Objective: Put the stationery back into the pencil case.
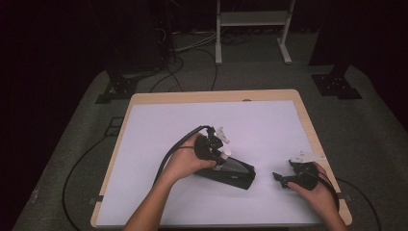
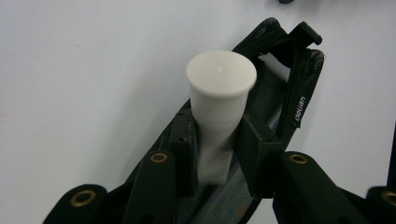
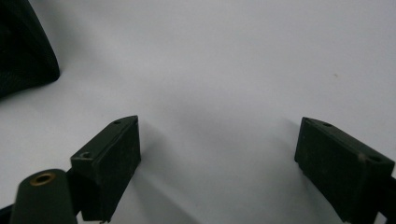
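Note:
A white tube (image 2: 219, 107) with a flared round cap sits between the jaws of my left gripper (image 2: 217, 140), which is shut on its narrow body. The tube hangs over the open mouth of a black mesh pouch (image 2: 292, 88). In the high view the pouch (image 1: 235, 176) lies in the middle of the white mat, with the left gripper (image 1: 219, 158) pointing down into its left end. My right gripper (image 1: 280, 178) rests low at the mat's right side, jaws pointing left toward the pouch. In its own view the right gripper (image 3: 217, 149) stands open over bare mat.
The white mat (image 1: 159, 139) covers a wooden table (image 1: 211, 96). A corner of the pouch (image 3: 23, 46) shows at the top left of the right gripper view. Cables trail off the table's left and right sides. A white frame (image 1: 252, 24) stands on the floor beyond.

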The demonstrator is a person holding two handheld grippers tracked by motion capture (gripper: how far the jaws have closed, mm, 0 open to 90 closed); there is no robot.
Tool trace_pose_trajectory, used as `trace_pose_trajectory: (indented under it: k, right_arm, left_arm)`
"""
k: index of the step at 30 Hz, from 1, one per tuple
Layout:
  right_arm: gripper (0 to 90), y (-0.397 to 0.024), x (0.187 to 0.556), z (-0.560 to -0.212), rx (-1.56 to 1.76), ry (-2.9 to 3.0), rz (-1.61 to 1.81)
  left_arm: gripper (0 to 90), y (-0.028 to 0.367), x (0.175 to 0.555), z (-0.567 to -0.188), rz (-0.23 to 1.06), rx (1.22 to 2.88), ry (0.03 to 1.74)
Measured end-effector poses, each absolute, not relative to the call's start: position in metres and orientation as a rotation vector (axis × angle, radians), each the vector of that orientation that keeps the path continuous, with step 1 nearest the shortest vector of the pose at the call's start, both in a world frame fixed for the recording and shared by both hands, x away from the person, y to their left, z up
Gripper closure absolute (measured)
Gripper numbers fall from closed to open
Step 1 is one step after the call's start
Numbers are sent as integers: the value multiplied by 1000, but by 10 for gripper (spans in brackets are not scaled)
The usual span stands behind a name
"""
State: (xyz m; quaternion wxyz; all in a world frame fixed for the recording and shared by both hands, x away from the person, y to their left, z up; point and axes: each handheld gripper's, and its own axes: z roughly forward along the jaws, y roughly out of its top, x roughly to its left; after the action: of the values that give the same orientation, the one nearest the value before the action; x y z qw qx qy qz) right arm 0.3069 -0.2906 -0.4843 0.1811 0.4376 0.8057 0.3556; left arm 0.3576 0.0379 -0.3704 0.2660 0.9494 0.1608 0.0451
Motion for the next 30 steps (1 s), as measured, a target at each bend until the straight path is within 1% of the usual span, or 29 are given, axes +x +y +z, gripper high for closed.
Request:
trace_pose_trajectory:
  k: [3,5,9,10,24,30]
  right_arm:
    - [130,-291,307,-484,1236,2275,1005]
    - [130,-291,307,-484,1235,2275,1005]
    - [130,-291,307,-484,1237,2275,1005]
    - [130,-291,307,-484,1237,2275,1005]
    - [130,-291,307,-484,1233,2276,1004]
    - [130,-291,307,-484,1234,2275,1004]
  left_arm:
    - [668,39,357,-371,116,2558,440]
    - [635,40,356,-372,114,2561,434]
    - [627,43,355,-371,107,2556,430]
    - [594,45,354,-370,111,2552,432]
    - [432,82,342,-367,148,2525,493]
    - [333,102,339,-367,173,2482,539]
